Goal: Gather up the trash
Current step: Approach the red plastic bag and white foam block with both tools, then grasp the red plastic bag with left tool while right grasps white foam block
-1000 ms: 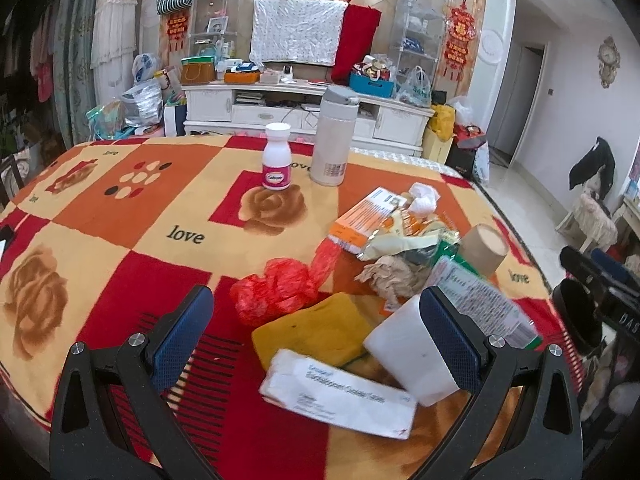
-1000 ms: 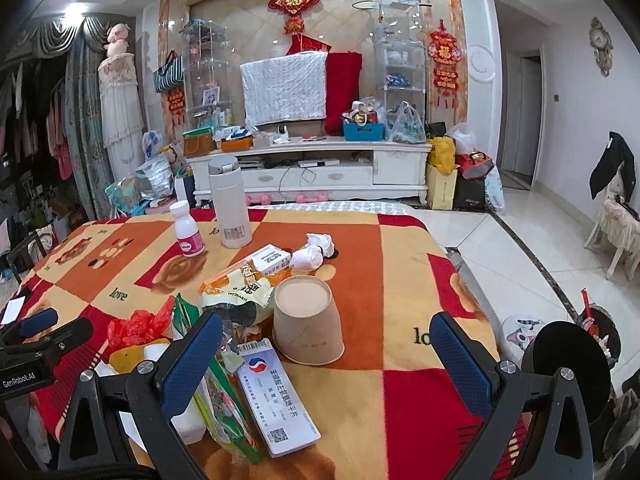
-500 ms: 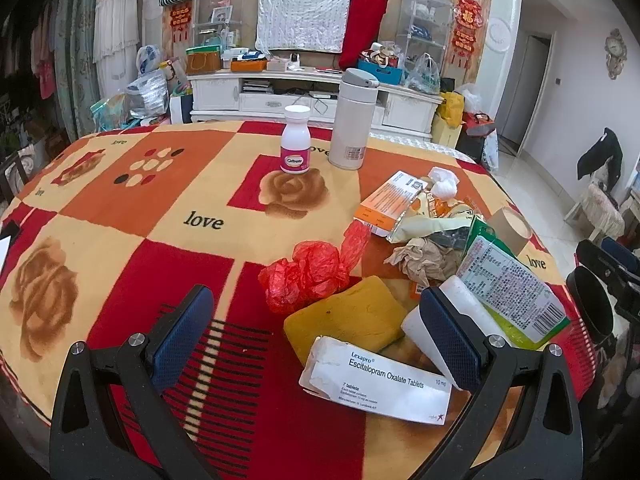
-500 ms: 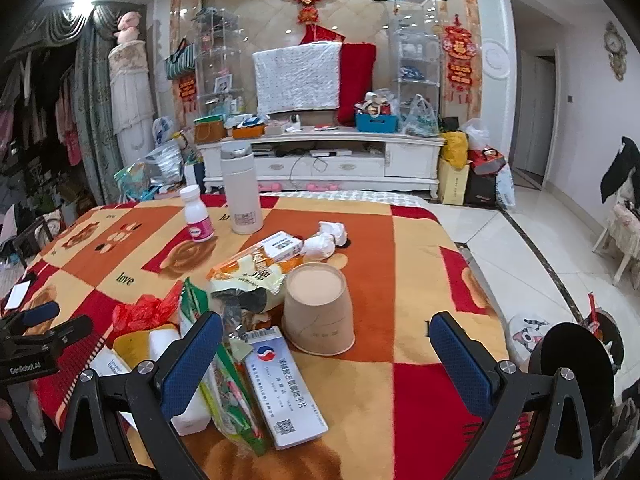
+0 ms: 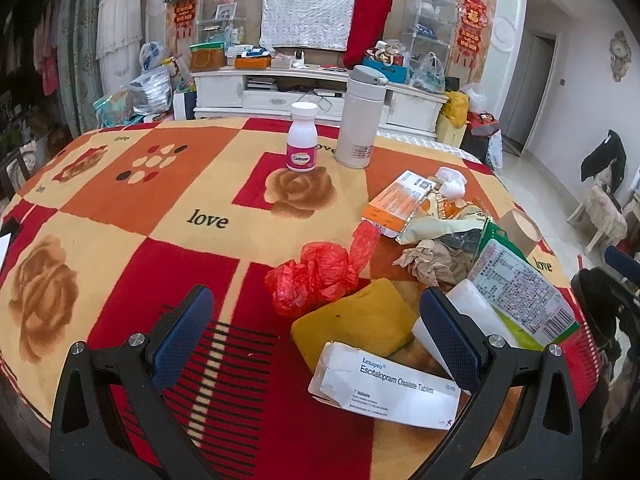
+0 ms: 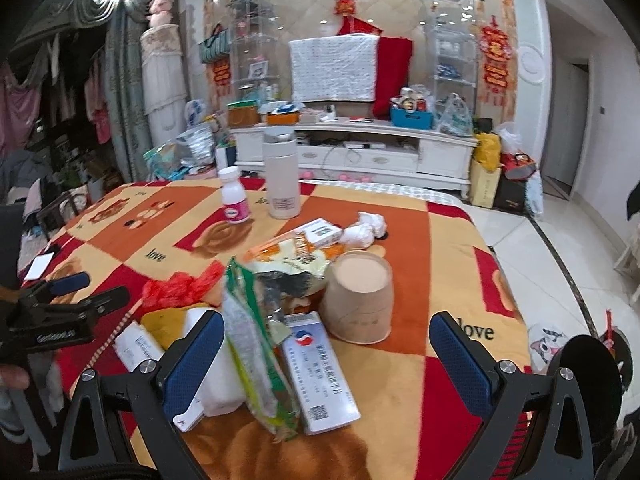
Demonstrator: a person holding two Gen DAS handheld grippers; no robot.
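Your left tool (image 5: 316, 322) was spread wide and empty above the worktop (image 5: 120, 208), with the white tablet box (image 5: 384, 386) lying flat just ahead between its fingers. The box's long axis ran crosswise, from the left finger toward the right, so you needed to turn the wrist and close across its narrow width. Your right tool (image 6: 326, 350) was likewise spread, holding nothing.
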